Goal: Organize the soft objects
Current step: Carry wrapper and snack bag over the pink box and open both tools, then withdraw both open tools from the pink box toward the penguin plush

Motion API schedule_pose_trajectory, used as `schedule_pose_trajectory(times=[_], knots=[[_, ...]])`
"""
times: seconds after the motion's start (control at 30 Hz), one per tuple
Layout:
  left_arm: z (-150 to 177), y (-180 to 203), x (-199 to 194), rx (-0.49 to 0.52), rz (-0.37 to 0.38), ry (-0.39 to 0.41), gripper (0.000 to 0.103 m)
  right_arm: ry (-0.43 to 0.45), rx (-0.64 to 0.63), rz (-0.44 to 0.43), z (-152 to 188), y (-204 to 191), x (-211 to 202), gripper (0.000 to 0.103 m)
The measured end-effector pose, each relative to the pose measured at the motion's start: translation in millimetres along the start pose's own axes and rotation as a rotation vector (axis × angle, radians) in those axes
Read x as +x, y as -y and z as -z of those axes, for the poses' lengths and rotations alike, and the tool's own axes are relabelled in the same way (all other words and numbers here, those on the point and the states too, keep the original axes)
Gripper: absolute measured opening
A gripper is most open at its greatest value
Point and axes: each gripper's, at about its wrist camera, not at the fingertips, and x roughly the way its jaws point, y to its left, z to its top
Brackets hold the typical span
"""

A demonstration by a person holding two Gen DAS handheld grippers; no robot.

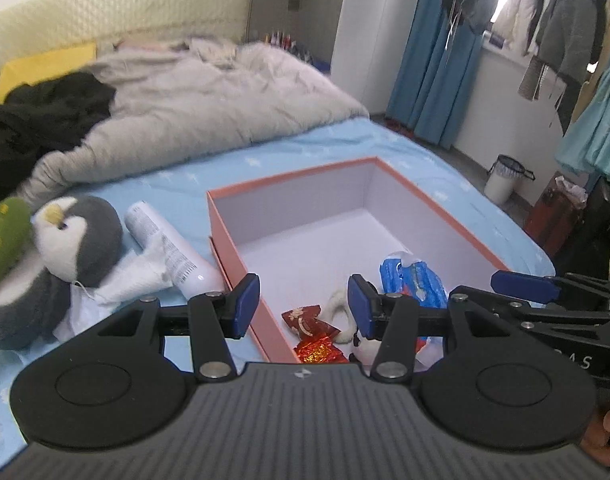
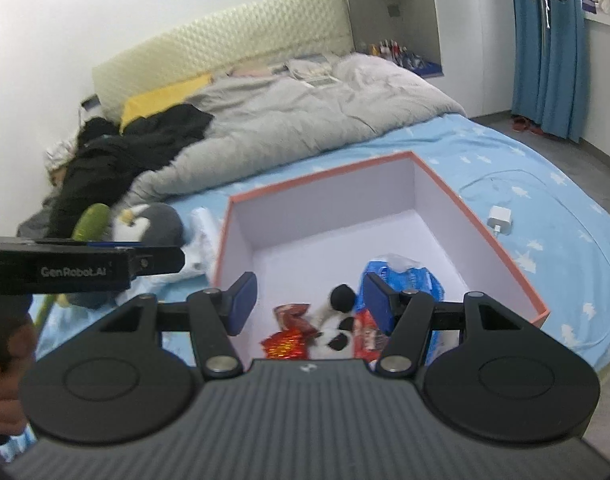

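Both tongs, left (image 1: 303,307) and right (image 2: 309,304), spread empty above a rectangular orange cardboard box (image 2: 481,220) holding a fuzzy panda plush (image 2: 337,332) and crinkly wrappers (image 2: 285,340).

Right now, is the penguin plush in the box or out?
Out. The penguin plush lies on the blue sheet, left of the pink box, beside a white tube.

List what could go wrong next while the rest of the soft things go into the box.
1. The penguin plush lies against a white tube and a cloth; a grab might drag those along.
2. The left gripper hangs over the box's near wall; lowering it could knock the box.
3. The right gripper hangs close beside it; they might collide.
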Motion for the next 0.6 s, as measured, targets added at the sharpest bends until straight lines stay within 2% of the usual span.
schedule_pose_trajectory(times=[0.1, 0.37, 0.5, 0.6], knots=[[10.0, -2.3, -22.1, -0.01, -0.008, 0.034, 0.058, 0.038, 0.009, -0.025, 9.0, -8.7, -17.5, 0.061], [47.0, -17.5, -72.2, -0.083, -0.019, 0.08, 0.059, 0.079, 0.013, -0.049, 44.9, -32.3, -62.3, 0.061], [65.9, -19.9, -101.9, -0.035, -0.036, 0.093, 0.06, 0.101, 0.025, -0.079, 56.7, -44.1, -88.9, 0.061], [80.5, -25.6, -123.0, -0.052, -0.042, 0.098, 0.061, 0.097, 0.024, -0.108, 64.4, -54.9, -105.0, 0.061]])
